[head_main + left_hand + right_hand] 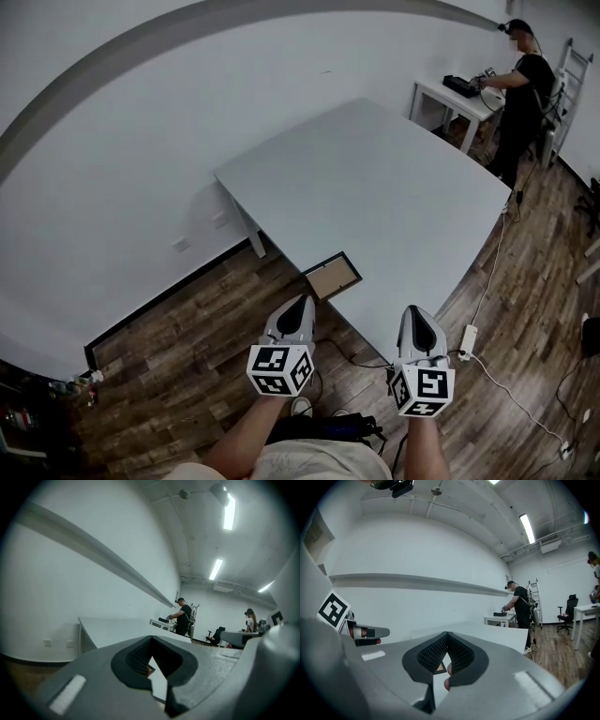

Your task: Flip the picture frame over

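Table (375,187) bears picture frame (332,276) at near edge, long axis inward; left tongs (304,302), right tongs (412,313) clenched empty.

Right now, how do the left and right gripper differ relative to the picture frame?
Left gripper is the closer one, just short of the picture frame at the table edge; right gripper sits further off to the frame's right. Left gripper shows over the wood floor; right gripper overlaps the table's near corner. Shared: both shut, empty, neither touching the frame.
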The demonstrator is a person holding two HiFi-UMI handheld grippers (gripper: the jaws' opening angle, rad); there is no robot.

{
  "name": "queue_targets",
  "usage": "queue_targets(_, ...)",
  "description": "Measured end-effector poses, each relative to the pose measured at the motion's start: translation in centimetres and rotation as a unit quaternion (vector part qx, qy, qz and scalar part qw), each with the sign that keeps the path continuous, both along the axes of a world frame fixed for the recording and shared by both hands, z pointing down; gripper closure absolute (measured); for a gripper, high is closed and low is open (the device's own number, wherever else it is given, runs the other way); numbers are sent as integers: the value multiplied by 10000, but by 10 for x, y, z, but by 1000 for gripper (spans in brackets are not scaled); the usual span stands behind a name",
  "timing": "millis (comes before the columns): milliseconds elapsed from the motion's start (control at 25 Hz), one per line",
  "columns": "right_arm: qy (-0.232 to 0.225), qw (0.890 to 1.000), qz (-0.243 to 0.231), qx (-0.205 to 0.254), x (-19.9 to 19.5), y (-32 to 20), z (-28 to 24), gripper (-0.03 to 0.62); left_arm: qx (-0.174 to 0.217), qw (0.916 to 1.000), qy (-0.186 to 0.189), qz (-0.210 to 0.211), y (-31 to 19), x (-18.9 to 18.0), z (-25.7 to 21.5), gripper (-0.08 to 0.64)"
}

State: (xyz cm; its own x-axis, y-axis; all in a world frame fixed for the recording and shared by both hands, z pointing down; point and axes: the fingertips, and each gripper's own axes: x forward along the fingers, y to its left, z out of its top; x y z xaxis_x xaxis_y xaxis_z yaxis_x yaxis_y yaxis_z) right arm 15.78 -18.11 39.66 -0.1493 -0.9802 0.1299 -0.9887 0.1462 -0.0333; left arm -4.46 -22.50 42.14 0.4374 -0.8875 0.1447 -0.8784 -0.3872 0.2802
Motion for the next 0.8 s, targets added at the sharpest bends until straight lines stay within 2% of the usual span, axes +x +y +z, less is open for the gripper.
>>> queue_targets(120, 28, 10000, 25, -71, 0, -2, 5, 568, -568, 9965, 615, -80, -8, -7, 23, 558)
queue_targets(280, 59, 9998, 55, -169, 2, -1, 14, 568, -1332, 9824, 1300, -157, -14, -11, 64, 537)
queue_targets(440, 85, 9995, 74, -301, -1, -1, 25, 568, -1943, 9582, 2096, -145, -18, -13, 103, 493)
queue_targets(600, 137, 9988, 108, -455, 1, 1, 37, 568, -2398, 9250, 2942, -187, -23, -9, 136, 476)
queue_targets(800, 252, 9981, 84, -564, 0, 3, 46, 568, -2592, 9006, 3486, -161, -32, -3, 165, 435)
